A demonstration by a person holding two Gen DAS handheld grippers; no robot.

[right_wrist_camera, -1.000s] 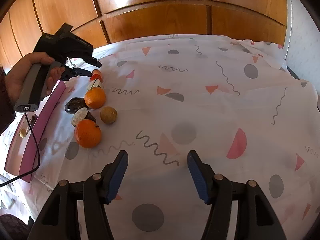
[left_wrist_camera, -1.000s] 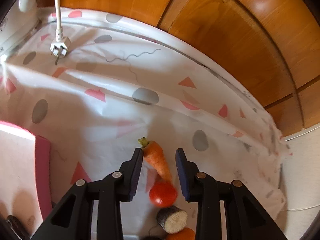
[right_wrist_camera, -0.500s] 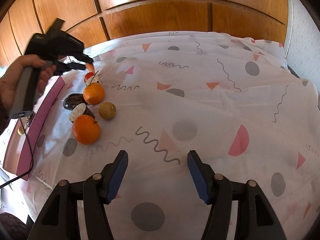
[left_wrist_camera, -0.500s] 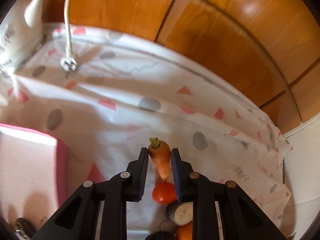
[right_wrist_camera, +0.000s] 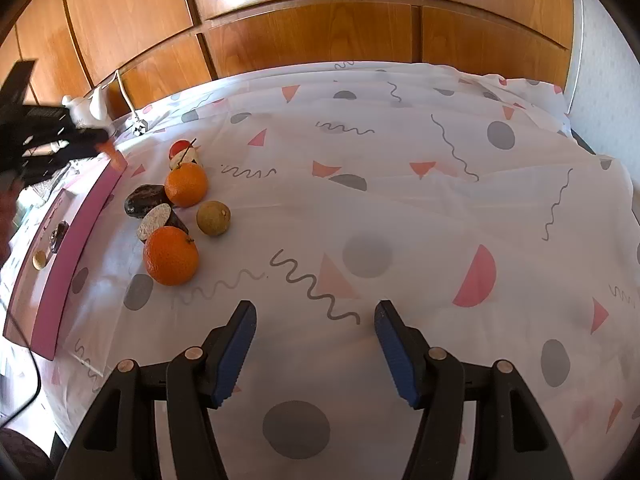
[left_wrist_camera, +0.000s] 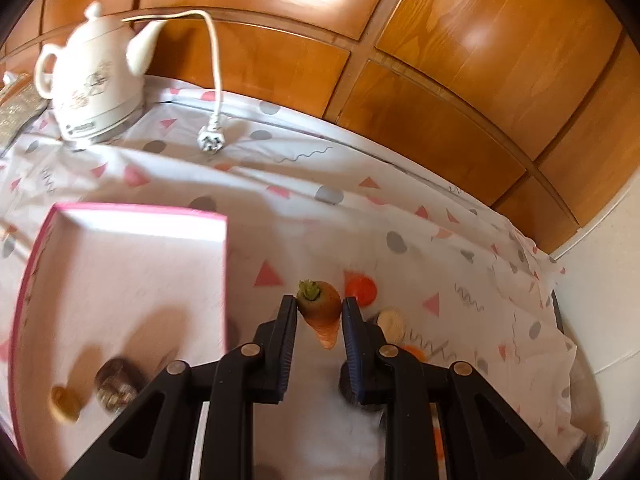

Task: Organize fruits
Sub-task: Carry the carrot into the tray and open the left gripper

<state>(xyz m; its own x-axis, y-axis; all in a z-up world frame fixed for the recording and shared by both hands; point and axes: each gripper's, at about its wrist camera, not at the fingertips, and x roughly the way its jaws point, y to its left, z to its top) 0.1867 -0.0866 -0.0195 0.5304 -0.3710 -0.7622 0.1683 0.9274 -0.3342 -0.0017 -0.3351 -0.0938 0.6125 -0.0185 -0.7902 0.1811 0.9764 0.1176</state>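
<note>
Left view: my left fingers point(left_wrist_camera: 319, 322) pinch the carrot point(left_wrist_camera: 321, 312) near its leafy top, lifted clear of the cloth beside the pink tray point(left_wrist_camera: 226, 280), likely its destination. Right view: my right fingers point(right_wrist_camera: 315, 354) hang half open, empty; oranges point(right_wrist_camera: 171, 255) wait by the tray.

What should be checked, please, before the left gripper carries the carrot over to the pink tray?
1. Grip: the left gripper is shut on the carrot, both pads against its sides: ok.
2. Carrot lifted off the tablecloth: ok.
3. Bare floor in the pink tray for the carrot: ok; its two small items lie near the front.
4. Hold security: only the carrot's thick top is pinched, its tip hangs free: cannot tell.
5. Right gripper open, holding nothing, away from the fruit: ok.
6. Kettle plug beyond the tray: ok.
</note>
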